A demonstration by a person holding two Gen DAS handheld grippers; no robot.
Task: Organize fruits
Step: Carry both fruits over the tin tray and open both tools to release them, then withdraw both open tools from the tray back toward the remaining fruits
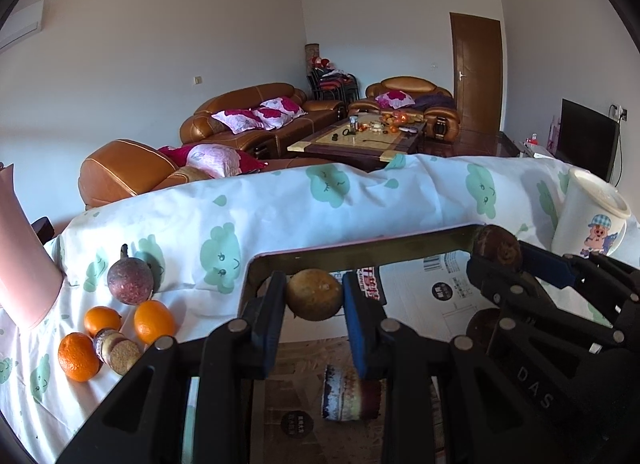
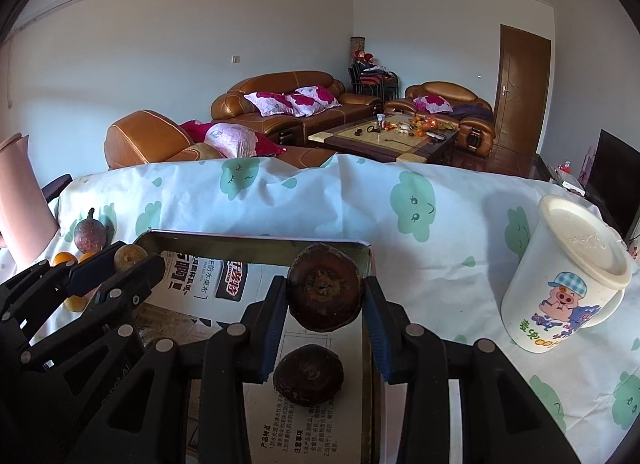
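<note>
The left tongs [image 1: 314, 300] were clamped on a small yellowish-brown round fruit [image 1: 315, 295], one pad on each side at its widest part. The right tongs [image 2: 325, 296] were clamped in the same way on a dark brown round fruit [image 2: 324, 287]. Both fruits hung above a shallow metal tray [image 2: 248, 241] lined with printed paper, which stood on the worktop [image 2: 420, 264] under a cloth with green clouds.

Under the right tongs, a second dark brown fruit [image 2: 308, 375] lay already on the paper. To the left of the left tongs, outside the tray, three oranges [image 1: 154, 321] and a purple passion fruit [image 1: 130, 281] with its stem pointing up and away still waited on the cloth. To the right of the right tongs stood a white mug [image 2: 560, 284] with a lid.

The dark fruit looked firm and rough, so I think it would not slip easily; it seemed light. It is somewhat flattened, and its stem scar faced toward the camera, so its short axis ran along the tongs and the pads held it across the wide middle. The yellowish fruit looked smoother and nearly a ball, with no clear long axis; it could roll once released, so a gentle lowering seemed wise.
</note>
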